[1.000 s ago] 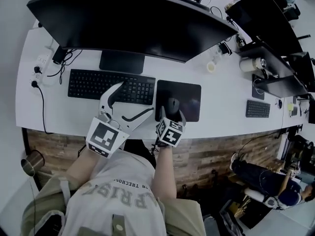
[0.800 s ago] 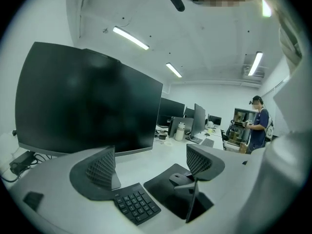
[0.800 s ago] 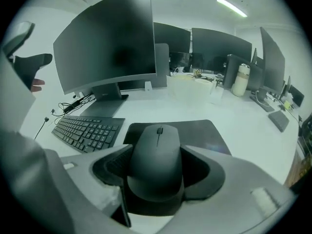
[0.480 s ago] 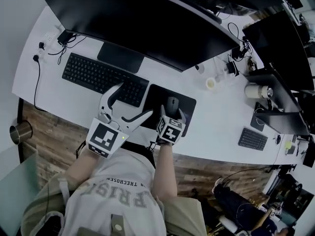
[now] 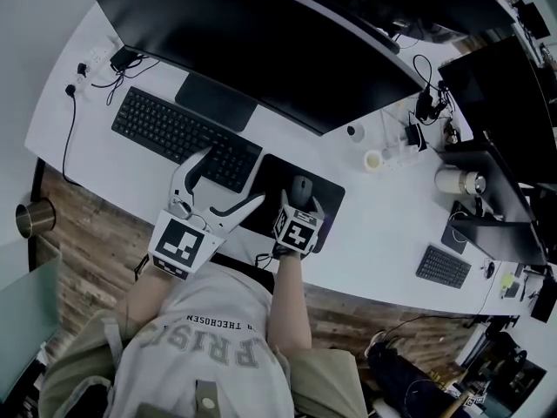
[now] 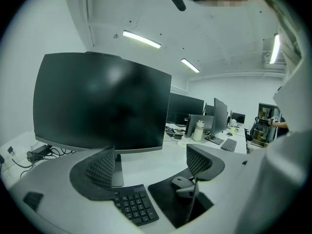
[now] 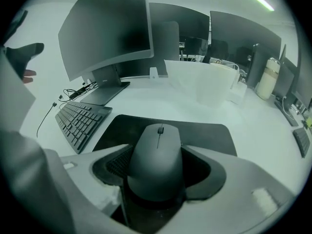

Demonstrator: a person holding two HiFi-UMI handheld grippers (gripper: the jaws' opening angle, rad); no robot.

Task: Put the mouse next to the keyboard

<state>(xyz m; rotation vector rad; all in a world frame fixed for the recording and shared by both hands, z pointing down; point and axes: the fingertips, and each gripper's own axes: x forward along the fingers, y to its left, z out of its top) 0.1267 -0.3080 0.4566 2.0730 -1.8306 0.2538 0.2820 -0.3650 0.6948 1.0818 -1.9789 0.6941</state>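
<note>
A grey mouse (image 7: 157,155) lies on the black mouse pad (image 7: 204,133), just right of the black keyboard (image 7: 78,121). My right gripper (image 7: 158,147) is shut on the mouse, with a pad against each of its sides. From the head view, the mouse (image 5: 302,186) pokes out ahead of the right gripper (image 5: 300,197). My left gripper (image 5: 233,177) stands open and empty over the keyboard's (image 5: 174,133) right end. In the left gripper view, the open left gripper (image 6: 151,167) frames the number keys (image 6: 134,204) and the mouse (image 6: 181,182).
A wide dark monitor (image 5: 261,50) on a stand (image 5: 213,103) rises behind the keyboard. A cable and power strip (image 5: 96,64) lie at the far left. Cups (image 5: 374,159) and a second small keyboard (image 5: 442,266) sit to the right. The desk's wooden front edge (image 5: 104,207) runs near me.
Only the head view has swung round and tilted the desk in the picture. Both grippers keep their places over the keyboard end and the mouse.
</note>
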